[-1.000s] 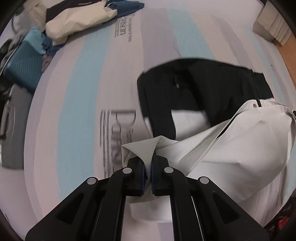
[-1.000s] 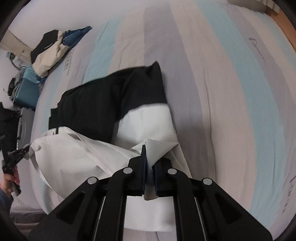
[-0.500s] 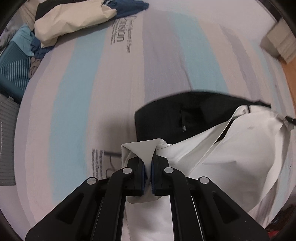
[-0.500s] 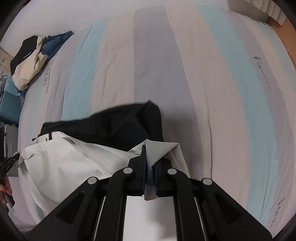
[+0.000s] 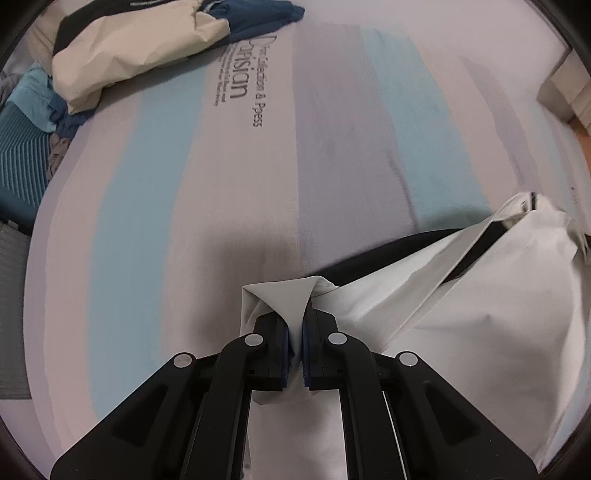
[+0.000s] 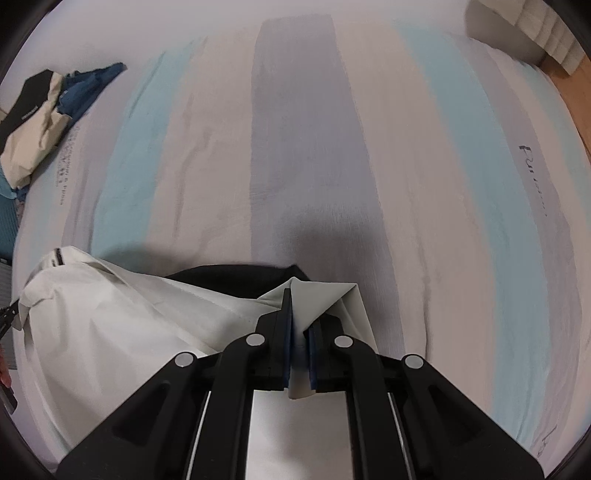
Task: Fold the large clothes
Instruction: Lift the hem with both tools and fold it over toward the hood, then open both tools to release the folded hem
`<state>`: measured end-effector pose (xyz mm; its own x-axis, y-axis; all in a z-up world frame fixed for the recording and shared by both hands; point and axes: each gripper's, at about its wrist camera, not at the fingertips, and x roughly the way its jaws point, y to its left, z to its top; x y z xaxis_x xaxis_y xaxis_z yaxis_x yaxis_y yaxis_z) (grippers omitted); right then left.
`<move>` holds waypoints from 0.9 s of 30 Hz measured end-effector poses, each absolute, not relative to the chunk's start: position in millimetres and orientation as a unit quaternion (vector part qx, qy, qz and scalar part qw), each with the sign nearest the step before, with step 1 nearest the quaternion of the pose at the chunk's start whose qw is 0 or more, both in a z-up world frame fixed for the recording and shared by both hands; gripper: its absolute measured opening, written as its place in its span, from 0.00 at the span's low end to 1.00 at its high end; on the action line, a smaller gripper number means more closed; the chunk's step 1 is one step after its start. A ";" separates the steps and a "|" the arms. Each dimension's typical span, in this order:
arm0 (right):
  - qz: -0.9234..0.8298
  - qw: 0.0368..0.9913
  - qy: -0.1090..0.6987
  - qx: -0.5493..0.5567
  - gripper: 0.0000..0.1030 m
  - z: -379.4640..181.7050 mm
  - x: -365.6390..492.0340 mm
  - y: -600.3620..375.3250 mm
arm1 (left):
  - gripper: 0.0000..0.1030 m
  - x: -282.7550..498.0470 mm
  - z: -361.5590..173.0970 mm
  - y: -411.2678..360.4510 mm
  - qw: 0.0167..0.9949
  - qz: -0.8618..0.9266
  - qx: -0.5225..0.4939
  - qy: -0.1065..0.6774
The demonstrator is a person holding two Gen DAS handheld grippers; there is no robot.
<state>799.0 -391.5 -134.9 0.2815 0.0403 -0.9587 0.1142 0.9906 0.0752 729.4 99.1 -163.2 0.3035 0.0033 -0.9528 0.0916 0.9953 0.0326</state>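
Clothes pile (image 5: pixel 125 55): upper left of the left wrist view, on the far edge of the bed — a cream and black garment with dark blue fabric beside it. Well apart from both grippers. The same pile shows small at the left edge of the right wrist view (image 6: pixel 40 122).

Suitcase (image 5: pixel 18 158): teal, ribbed, at the left edge beyond the bed.

Bed sheet (image 5: pixel 177 206): striped in light blue, grey and pale beige, with printed lettering near the pile. It fills most of both views (image 6: pixel 303 147).

Left gripper (image 5: pixel 296 332): jaws closed, clamped on a pinched fold of the white fabric. The fabric peaks just ahead of the fingertips and hangs below them.

Jacket (image 5: pixel 461 314): white side outward, with black fabric showing along its far edge and as a dark strip across the panel. It stretches from the left gripper to the right side of the left wrist view, bunched at the far right. In the right wrist view (image 6: pixel 110 325) it spreads leftward from the right gripper, lying low over the sheet.

Right gripper (image 6: pixel 300 334): jaws closed, clamped on the other pinched corner of the white fabric — a folded point stands just ahead of the fingertips.

Folded item (image 6: pixel 528 29): pale, stacked, at the upper right corner by the bed's edge.
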 end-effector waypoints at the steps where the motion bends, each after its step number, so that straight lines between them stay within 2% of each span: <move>1: -0.025 0.797 0.601 0.062 0.05 -142.6 803.5 -390.9 | 0.04 731.5 -168.3 99.6 0.806 -0.026 0.039 0.590; 15: -0.025 0.786 0.618 0.027 0.05 -205.7 813.8 -375.9 | 0.07 747.7 -236.4 101.1 0.798 -0.030 0.036 0.601; 27: -0.036 0.781 0.624 -0.011 0.07 -227.6 811.5 -358.8 | 0.08 746.0 -242.9 102.6 0.806 -0.024 0.034 0.591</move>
